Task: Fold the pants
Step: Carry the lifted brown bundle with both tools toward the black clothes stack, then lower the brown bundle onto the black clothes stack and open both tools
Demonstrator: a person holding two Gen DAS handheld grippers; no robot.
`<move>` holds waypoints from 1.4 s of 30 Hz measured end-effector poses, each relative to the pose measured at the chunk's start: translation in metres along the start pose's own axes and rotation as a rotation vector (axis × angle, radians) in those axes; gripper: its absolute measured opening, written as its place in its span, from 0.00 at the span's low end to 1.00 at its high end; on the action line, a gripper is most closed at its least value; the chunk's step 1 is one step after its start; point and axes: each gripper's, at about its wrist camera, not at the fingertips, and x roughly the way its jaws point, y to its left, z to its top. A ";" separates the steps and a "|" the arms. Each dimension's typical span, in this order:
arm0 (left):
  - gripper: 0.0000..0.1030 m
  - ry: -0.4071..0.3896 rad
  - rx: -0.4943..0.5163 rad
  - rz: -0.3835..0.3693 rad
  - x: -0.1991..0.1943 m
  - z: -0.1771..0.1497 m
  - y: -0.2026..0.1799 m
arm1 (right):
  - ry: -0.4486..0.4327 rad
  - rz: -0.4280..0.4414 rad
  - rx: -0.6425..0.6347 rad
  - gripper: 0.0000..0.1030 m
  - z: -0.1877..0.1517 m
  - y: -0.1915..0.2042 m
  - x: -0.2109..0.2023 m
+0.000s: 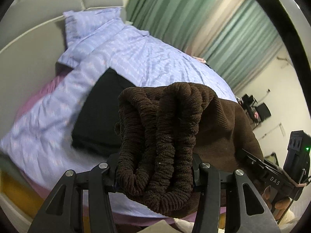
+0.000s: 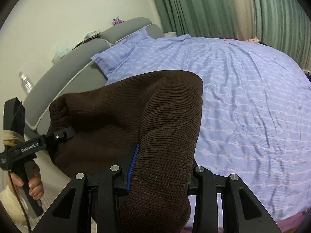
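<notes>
**A:** Item one, the largest?

**B:** Bed with a pale blue patterned cotton cover [image 2: 243, 101], filling the right and centre of the right wrist view. Grey padded headboard [image 2: 81, 62] at upper left. Green pleated curtain [image 2: 223, 5] across the top.

**A:** Next?

**B:** Dark brown ribbed knit pants [image 2: 136, 112], lifted above the bed, centre of both views. The bunched elastic waistband [image 1: 161, 136] sits centre in the left wrist view.

**A:** Anything under them?

**B:** A flat black folded cloth [image 1: 101, 112] on the cover, left of centre in the left wrist view.

**A:** The tools?

**B:** Left gripper [image 1: 155, 174]: fingers narrow, clamped on the gathered waistband. Right gripper [image 2: 161, 176]: fingers narrow, pinching a thick fold of the same pants. Each is visible from the other's camera, at the frame edge, in a hand [image 2: 34, 186].

**A:** Risks?

**B:** Likely three. The waistband is gripped as a wad, so layers may come down crumpled, not flat. The right pinch holds a rolled fold; a loose layer could slip free and leave the edges uneven. Lowering over the black cloth could drag or cover it.
</notes>
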 end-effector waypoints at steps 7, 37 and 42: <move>0.48 0.033 0.080 -0.035 0.036 0.065 0.047 | -0.043 -0.028 0.025 0.35 0.035 0.025 0.055; 0.84 0.304 0.251 0.219 0.219 0.139 0.145 | 0.164 -0.256 0.076 0.74 0.073 -0.030 0.235; 0.86 0.291 0.271 0.247 0.224 0.133 0.135 | 0.174 -0.294 0.072 0.74 0.059 -0.037 0.219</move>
